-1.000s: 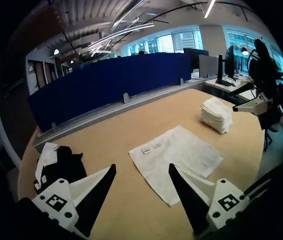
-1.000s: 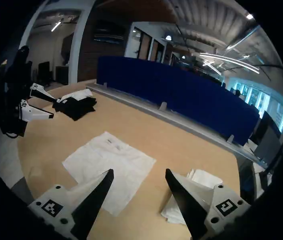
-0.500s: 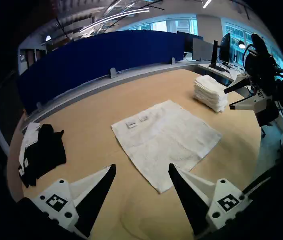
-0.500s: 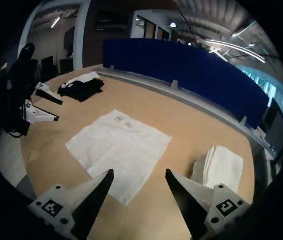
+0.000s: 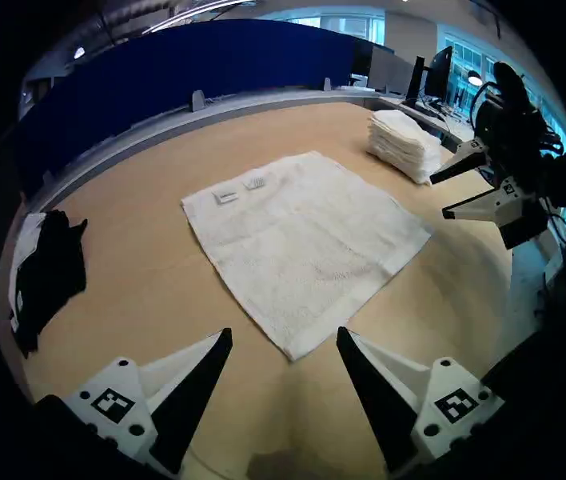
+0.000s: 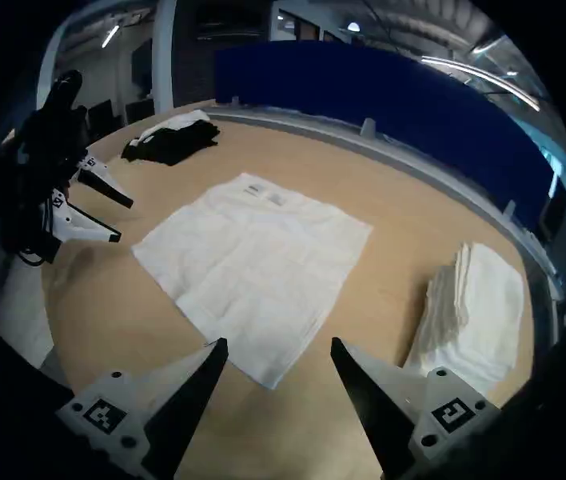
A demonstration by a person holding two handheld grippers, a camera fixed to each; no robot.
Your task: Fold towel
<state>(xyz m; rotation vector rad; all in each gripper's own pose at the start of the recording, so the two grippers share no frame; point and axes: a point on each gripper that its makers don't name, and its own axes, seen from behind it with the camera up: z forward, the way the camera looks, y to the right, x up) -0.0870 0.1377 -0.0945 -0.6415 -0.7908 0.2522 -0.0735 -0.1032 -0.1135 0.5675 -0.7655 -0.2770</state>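
Two grippers hang over a tan table (image 5: 147, 264), each with its fingers spread wide and nothing between them. In the left gripper view, a heap of black and white clothes (image 5: 43, 268) lies at the far left by the table's edge. Next, at the bottom, the left gripper (image 5: 283, 332) points at the near corner of the towel (image 5: 303, 232); that corner falls between its two tips, but I cannot tell whether they touch the cloth. The white towel lies flat and unfolded mid-table, corner-on to the camera, with two small tags (image 5: 239, 190) near its far left corner. Behind runs a blue screen (image 5: 179, 64). Further right, a stack (image 5: 403, 144) of folded white towels sits apart from the spread one, with monitors (image 5: 435, 72) behind it. At the far right, the right gripper (image 5: 440, 198) is seen from the side. The right gripper view looks from the opposite side. Here the left gripper (image 6: 125, 221) is at the left by the table's edge and the clothes (image 6: 173, 140) lie far back. The towel (image 6: 255, 260) is in the centre, another of its corners falling between the tips of the right gripper (image 6: 277, 342). The stack (image 6: 475, 320) stands close on the right, its layered edges plain.
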